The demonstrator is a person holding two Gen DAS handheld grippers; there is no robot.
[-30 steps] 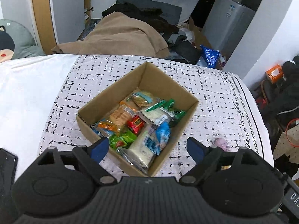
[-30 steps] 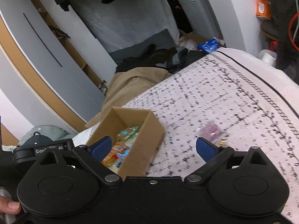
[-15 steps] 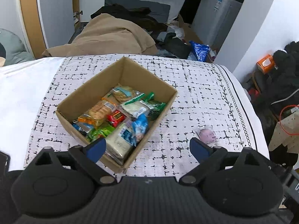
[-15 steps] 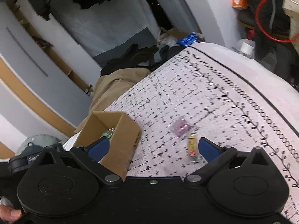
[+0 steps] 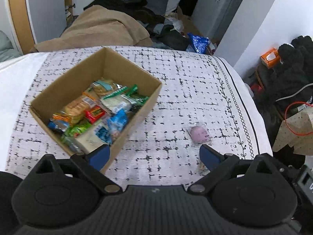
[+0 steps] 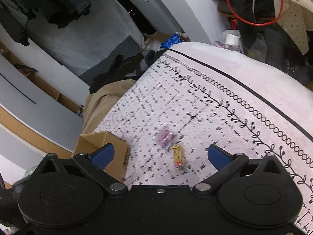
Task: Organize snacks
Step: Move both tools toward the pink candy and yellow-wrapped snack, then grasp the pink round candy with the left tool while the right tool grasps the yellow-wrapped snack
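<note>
In the left wrist view, our left gripper (image 5: 154, 154) fills the bottom of the frame with its blue-tipped fingers (image 5: 99, 153) spread wide and nothing between them. Left of centre sits the cardboard box (image 5: 137, 115), open-topped and crowded with wrapped snacks (image 5: 93, 115); its near corner lies just behind our left fingertip. Right of the box the patterned cloth (image 5: 176, 90) is bare until the pink snack packet (image 5: 199, 134), which lies just above our right fingertip. A second small wrapper (image 5: 202, 169) peeks out beside that fingertip, mostly hidden. The cloth's vine-and-ring border (image 5: 234, 113) runs down the right side, and beyond it the surface drops away. Past the far edge we see a tan blanket (image 5: 101, 27) and floor clutter.

In the right wrist view, our right gripper (image 6: 159, 155) is likewise released, fingers (image 6: 217, 156) wide apart and empty. Between them, at lower centre, lie the pink snack packet (image 6: 165, 137) and, just below it, a small yellow snack bar (image 6: 179, 156), close together; whether they touch we cannot tell. The box's corner (image 6: 115, 152) sits at lower left, behind our left fingertip. Open cloth stretches to the upper right as far as the border.
</note>
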